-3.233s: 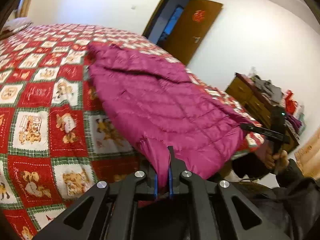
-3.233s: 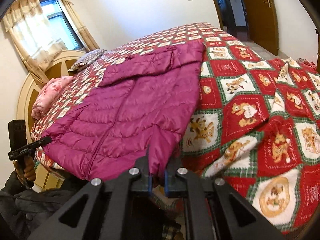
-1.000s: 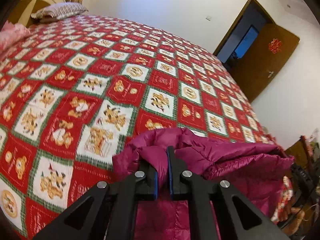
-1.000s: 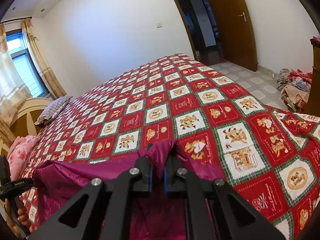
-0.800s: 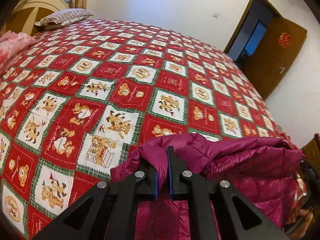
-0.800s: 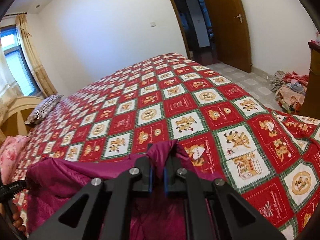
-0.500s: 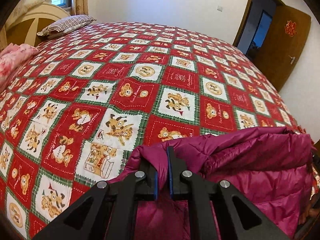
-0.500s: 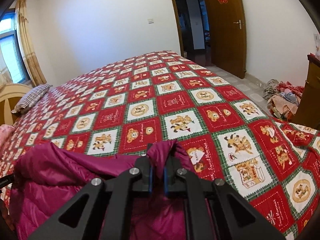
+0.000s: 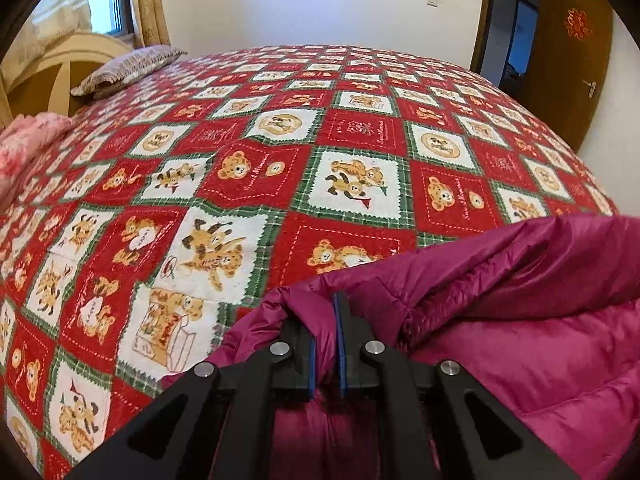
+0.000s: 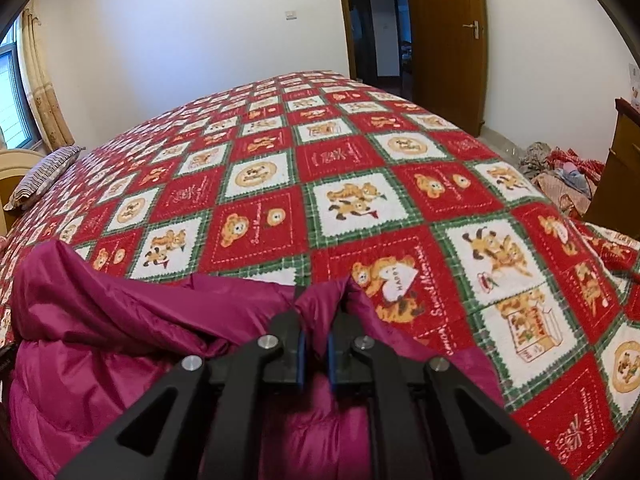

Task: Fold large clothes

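Left gripper (image 9: 325,344) and right gripper (image 10: 314,344) each pinch a corner of the magenta down jacket (image 9: 540,340), which is doubled over at the near edge of the bed quilt (image 9: 360,140). Lower both corners level onto the jacket, edges aligned, before letting go.

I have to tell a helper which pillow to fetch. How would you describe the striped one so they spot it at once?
Start at the big bed under the red, white and green teddy-bear quilt and look to its far end by the pale wooden headboard below the window. The striped pillow lies there on the quilt, brownish-grey with thin stripes, unlike the pink flowered bedding nearer the edge.
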Demonstrator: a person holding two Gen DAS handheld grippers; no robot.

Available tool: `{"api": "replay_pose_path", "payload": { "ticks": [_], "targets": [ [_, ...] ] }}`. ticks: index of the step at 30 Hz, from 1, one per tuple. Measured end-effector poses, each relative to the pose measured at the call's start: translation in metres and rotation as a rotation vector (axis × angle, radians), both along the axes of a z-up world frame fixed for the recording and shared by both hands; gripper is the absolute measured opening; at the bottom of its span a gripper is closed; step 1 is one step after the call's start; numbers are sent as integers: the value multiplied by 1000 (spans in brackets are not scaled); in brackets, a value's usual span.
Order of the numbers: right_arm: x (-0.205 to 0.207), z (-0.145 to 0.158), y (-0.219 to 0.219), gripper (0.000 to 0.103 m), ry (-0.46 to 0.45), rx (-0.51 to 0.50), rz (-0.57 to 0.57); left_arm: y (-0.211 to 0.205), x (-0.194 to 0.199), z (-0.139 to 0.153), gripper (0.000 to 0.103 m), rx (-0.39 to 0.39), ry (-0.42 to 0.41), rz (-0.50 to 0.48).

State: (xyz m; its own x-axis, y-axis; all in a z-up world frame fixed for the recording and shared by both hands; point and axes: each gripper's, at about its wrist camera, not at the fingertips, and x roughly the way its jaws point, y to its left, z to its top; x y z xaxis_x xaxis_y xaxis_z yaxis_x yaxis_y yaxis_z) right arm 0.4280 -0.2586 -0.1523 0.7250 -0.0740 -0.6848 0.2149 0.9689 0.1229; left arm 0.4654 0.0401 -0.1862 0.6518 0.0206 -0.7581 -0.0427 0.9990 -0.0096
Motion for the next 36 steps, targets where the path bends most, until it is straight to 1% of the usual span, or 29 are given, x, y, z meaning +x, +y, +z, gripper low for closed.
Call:
{"api": "replay_pose_path", "payload": {
  "ticks": [3, 5, 11, 13, 15, 17, 18, 19, 20, 21, 23, 24, 25, 27, 28, 30, 32, 33, 34, 36],
  "targets": [
    [2, -3, 0, 10, 9, 0, -6, -7, 1, -4, 7, 37, -14, 9],
    [3, -4, 1, 10, 13, -9, -13, -8, 1, -5, 7, 48, -23, 15],
    [6, -7, 3, 10, 31, -37, -33, -5, 2, -6, 7, 24, -30, 24],
    [4, -6, 0, 12, 24, -22, -34, -4, 1, -6, 8, 17, -33, 26],
    [3, -4, -4, 13, 20, 4, -31, -6, 1, -7, 8, 27, -32, 26],
    [-2, 1, -10, 19, -2, 32, -41, -9, 1, -7, 8, 47, -32, 26],
    [-5, 3, -11, 34, -13, 34, -55, -10, 1, -7, 8, 53, -32, 26],
    [-12, 8, -16, 54, -36, 24, -91, -10, 2, -7, 8, 58, -31, 26],
    [-17, 12, -18, 61, -56, 19, -117, -11, 2, -7, 8, 59, -31, 26],
    [-23, 17, -23, 63, -81, 19, -144, -11, 2, -8, 8, 60, -31, 27],
    [-37, 28, -31, 63, -109, 33, -167, -11, 2, -8, 8, 63, -31, 27],
    [-43, 34, -33, 59, -125, 36, -169, -11, 2, -8, 8, 64, -31, 27],
    [-47, 39, -34, 44, -137, 43, -160, -11, 2, -8, 8, 65, -31, 28],
    [-56, 52, -27, 27, -151, 58, -89, -12, 2, -8, 8, 66, -32, 28],
    [-57, 55, -23, 27, -154, 65, -62, -12, 2, -8, 8, 68, -32, 28],
    [-56, 59, -6, 26, -154, 91, 35, -12, 2, -8, 8, 73, -31, 28],
    [-44, 56, 15, 26, -114, 112, 146, -13, 2, -7, 8, 80, -32, 28],
    [-36, 52, 24, 26, -82, 105, 183, -13, 2, -7, 8, 82, -31, 28],
    [-25, 45, 32, 26, -37, 73, 202, -13, 2, -7, 8, 83, -31, 28],
    [-6, 29, 36, 26, 25, 30, 183, -13, 2, -7, 8, 79, -30, 27]
  ]
}}
